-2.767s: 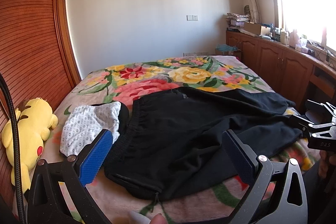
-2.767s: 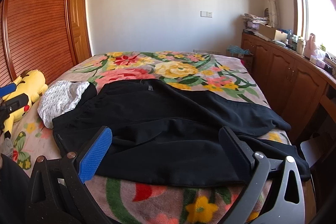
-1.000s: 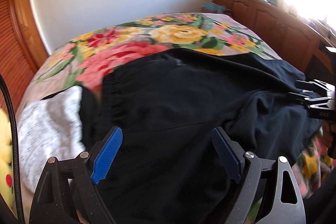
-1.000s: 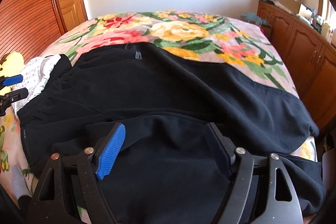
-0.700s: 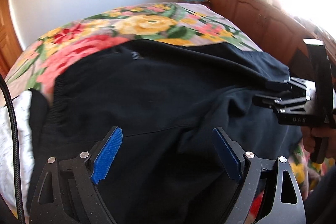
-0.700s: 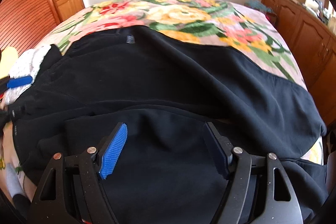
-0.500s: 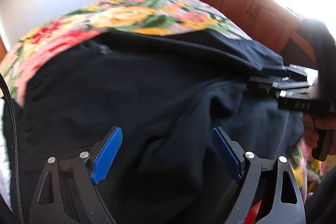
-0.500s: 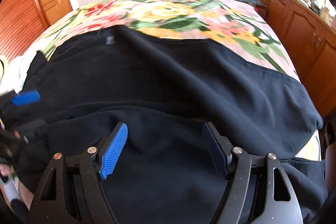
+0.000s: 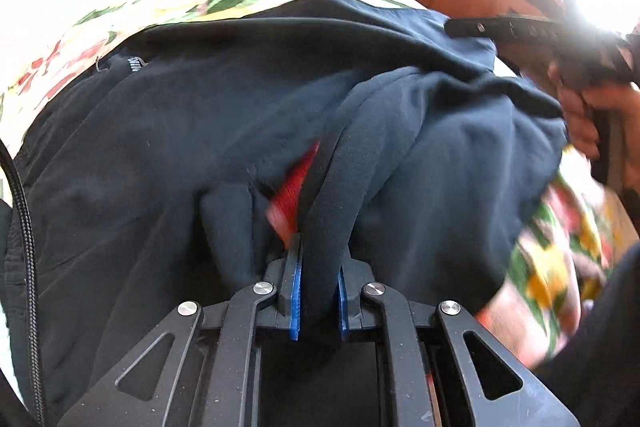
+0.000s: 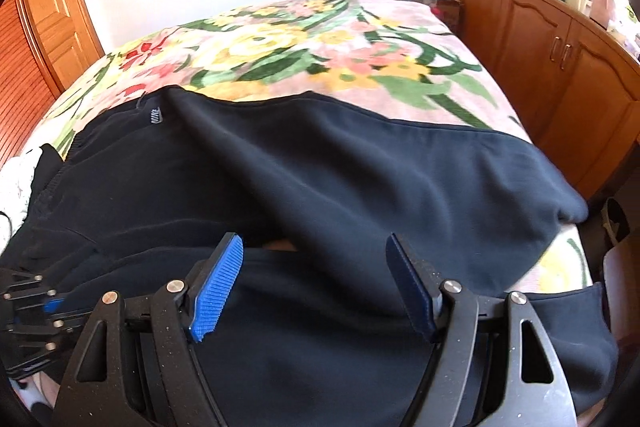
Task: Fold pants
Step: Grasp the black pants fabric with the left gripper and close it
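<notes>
Black pants (image 9: 180,115) lie spread across a floral bedspread (image 10: 300,43), waistband to the left. In the left wrist view my left gripper (image 9: 318,267) is closing its jaws, and the blue pads pinch a raised fold of the pants' near edge. A red patch of bedspread (image 9: 296,183) shows under the lifted cloth. My right gripper (image 10: 316,247) stands open just above the pants (image 10: 320,167) near their crotch seam, with nothing gripped. The right gripper (image 9: 520,27) also shows at the upper right of the left wrist view, held by a hand (image 9: 580,115). The left gripper (image 10: 32,307) sits at the far left of the right wrist view.
Wooden cabinets (image 10: 540,39) run along the bed's right side, with clutter on top. A wooden door (image 10: 52,15) stands at the left. A white patterned garment (image 10: 12,171) lies by the waistband. The far half of the bedspread is bare.
My left gripper dropped onto the pants' near edge and shut on a fold of cloth. The right gripper slid sideways over the pants and stayed open.
</notes>
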Demonstrator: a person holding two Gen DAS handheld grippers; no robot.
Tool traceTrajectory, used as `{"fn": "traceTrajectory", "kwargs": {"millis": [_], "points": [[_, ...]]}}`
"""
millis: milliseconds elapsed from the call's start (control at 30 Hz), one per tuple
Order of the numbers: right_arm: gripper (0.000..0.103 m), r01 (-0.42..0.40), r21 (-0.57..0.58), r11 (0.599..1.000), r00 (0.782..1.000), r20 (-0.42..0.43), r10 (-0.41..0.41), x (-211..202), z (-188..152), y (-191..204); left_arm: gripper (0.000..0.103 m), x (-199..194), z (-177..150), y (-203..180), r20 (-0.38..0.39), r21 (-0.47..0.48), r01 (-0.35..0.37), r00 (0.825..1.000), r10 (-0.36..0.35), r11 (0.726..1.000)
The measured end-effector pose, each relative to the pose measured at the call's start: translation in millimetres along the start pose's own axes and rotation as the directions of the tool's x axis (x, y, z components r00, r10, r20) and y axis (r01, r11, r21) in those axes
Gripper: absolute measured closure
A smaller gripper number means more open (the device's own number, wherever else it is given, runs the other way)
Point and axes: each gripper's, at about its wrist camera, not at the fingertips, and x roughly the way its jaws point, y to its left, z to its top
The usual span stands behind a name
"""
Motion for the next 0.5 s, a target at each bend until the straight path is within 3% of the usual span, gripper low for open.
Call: {"fn": "traceTrajectory", "kwargs": {"millis": [200, 300, 500], "points": [[0.028, 0.057, -0.071, 0.996, 0.998, 0.011, -0.056, -9.2, -8.9, -26.7, 0.089, -6.2, -10.2, -7.7, 0.032, 0.022, -0.025, 0.999, 0.024, 0.999], [0.028, 0.079, -0.078, 0.994, 0.997, -0.016, -0.081, 0.8, -22.2, -45.5, 0.088, -0.2, -5.5, -5.1, 0.046, -0.022, -0.021, 0.999, 0.022, 1.000], [0.028, 0.115, -0.023, 0.993, 0.992, -0.042, -0.115, 12.7, -36.9, -78.3, 0.068, -11.2, 5.2, -10.7, 0.123, -0.088, -0.023, 0.992, 0.034, 0.996]]}}
